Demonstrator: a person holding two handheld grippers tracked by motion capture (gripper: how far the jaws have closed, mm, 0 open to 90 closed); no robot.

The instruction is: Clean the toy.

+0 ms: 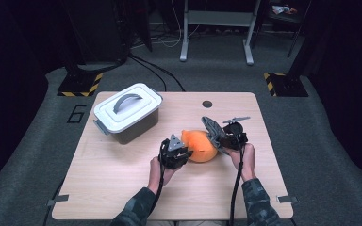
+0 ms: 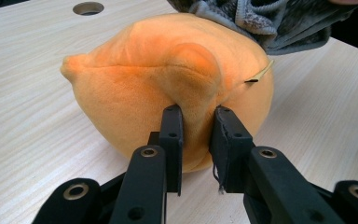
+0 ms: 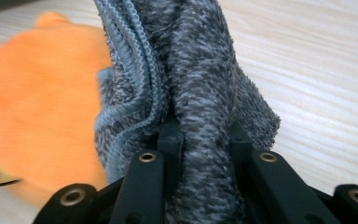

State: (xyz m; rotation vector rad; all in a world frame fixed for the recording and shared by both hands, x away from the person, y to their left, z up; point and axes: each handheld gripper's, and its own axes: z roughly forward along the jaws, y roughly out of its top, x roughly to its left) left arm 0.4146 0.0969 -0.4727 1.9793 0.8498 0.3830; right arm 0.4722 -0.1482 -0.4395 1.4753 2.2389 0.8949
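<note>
Two grippers work at the middle of the surface (image 1: 122, 188). My left gripper (image 1: 175, 153) has its fingers (image 2: 172, 140) pinching a fold of the orange plush toy (image 1: 200, 146), which rests on the surface just right of centre. My right gripper (image 1: 233, 139) has its fingers (image 3: 170, 140) clamped on a grey cloth (image 1: 214, 132); the cloth stands up from the grip and lies against the toy's 3 o'clock side, touching it.

Surroundings: a white lidded box (image 1: 128, 112) with a grey handle sits at 10 o'clock from the toy, well apart from both grippers. A round hole (image 1: 207, 104) in the surface lies at 12 o'clock, near the far edge.

Open room: bare wood runs from the toy toward 6 o'clock up to my forearms, toward 8 o'clock to the near left corner, and toward 3 o'clock to the right edge. The box blocks the far left corner.
</note>
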